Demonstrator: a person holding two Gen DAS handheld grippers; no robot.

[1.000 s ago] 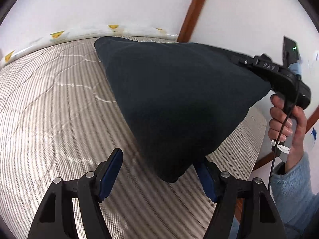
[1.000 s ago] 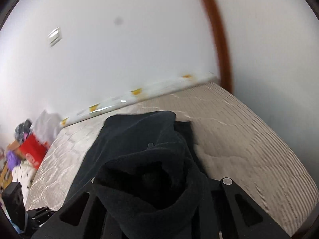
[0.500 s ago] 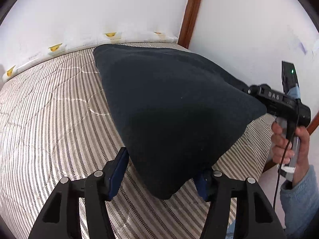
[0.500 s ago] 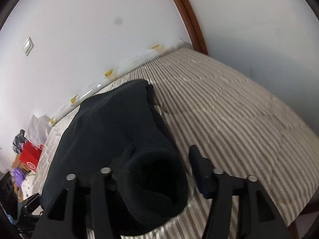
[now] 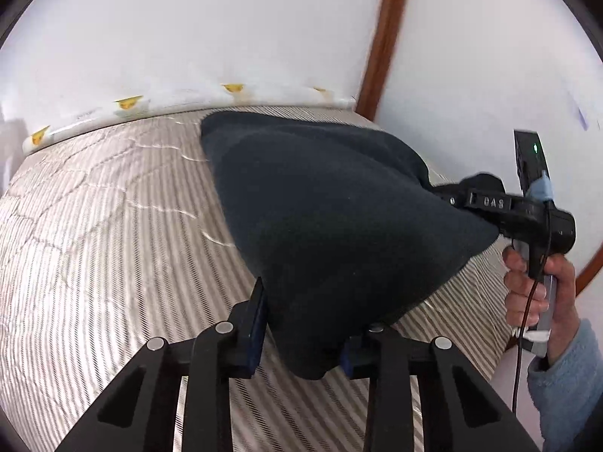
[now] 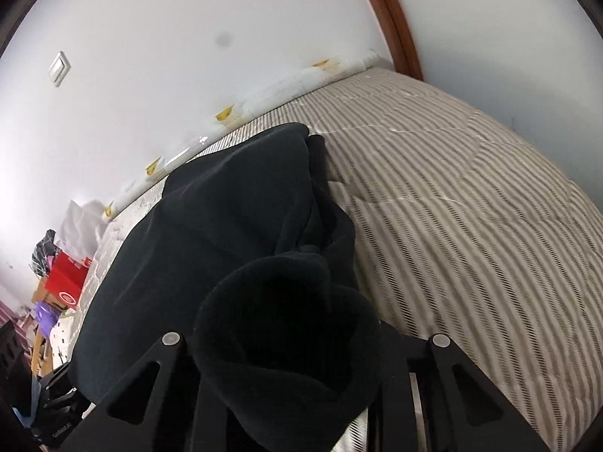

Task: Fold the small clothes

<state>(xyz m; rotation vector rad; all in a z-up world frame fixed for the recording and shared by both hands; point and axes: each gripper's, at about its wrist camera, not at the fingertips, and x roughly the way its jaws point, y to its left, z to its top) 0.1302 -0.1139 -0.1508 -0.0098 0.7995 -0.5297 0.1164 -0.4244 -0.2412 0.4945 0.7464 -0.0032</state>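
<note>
Above the striped mattress [image 5: 113,248], a dark fleece garment [image 5: 339,226] hangs stretched between left gripper [image 5: 301,342] and right gripper [image 6: 290,342], both closing onto near corners, keeping the edge taut for folding.

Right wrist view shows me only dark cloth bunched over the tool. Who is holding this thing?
Observer: A hand in a pale blue sleeve grips the handle of the right gripper; its jaws are closing on the garment.
Operator: Is the cloth's other corner loose?
Observer: No. It sits between the blue pads of the left gripper, whose jaws are closing too.
Operator: Anything lit up?
Observer: A green light glows behind the right gripper.
</note>
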